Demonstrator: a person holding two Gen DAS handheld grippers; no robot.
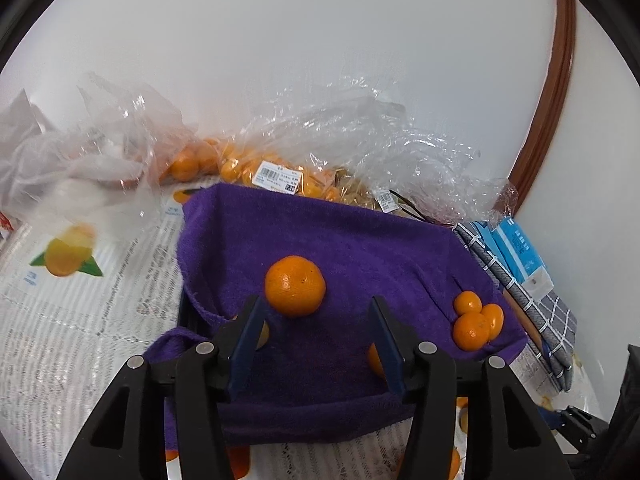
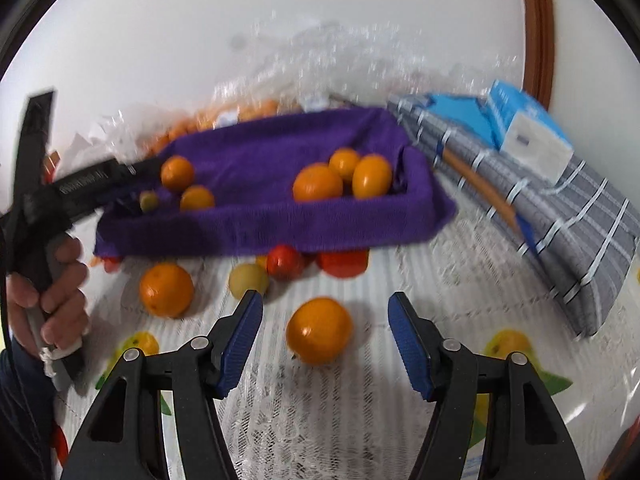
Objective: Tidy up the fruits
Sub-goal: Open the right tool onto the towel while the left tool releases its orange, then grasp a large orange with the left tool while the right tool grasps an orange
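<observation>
A purple towel-lined tray [image 1: 360, 240] holds several oranges. One orange [image 1: 295, 285] rests on the towel just beyond my left gripper [image 1: 315, 305], which is open and not touching it. A cluster of three oranges [image 1: 476, 322] sits at the tray's right end. In the right wrist view, my right gripper [image 2: 325, 301] is open over the tablecloth. A loose orange [image 2: 319, 330] lies between its blue pads [image 2: 240, 340] with gaps on both sides. Another orange [image 2: 166, 289], a yellow-green fruit [image 2: 248, 280] and red fruits [image 2: 285, 262] lie in front of the tray [image 2: 280, 232].
Clear plastic bags of oranges [image 1: 280, 176] are piled against the wall behind the tray. A folded grey checked cloth [image 2: 560, 216] with blue boxes [image 2: 528, 132] on it lies to the right. A person's hand [image 2: 60, 292] holds the left gripper's handle at the left edge.
</observation>
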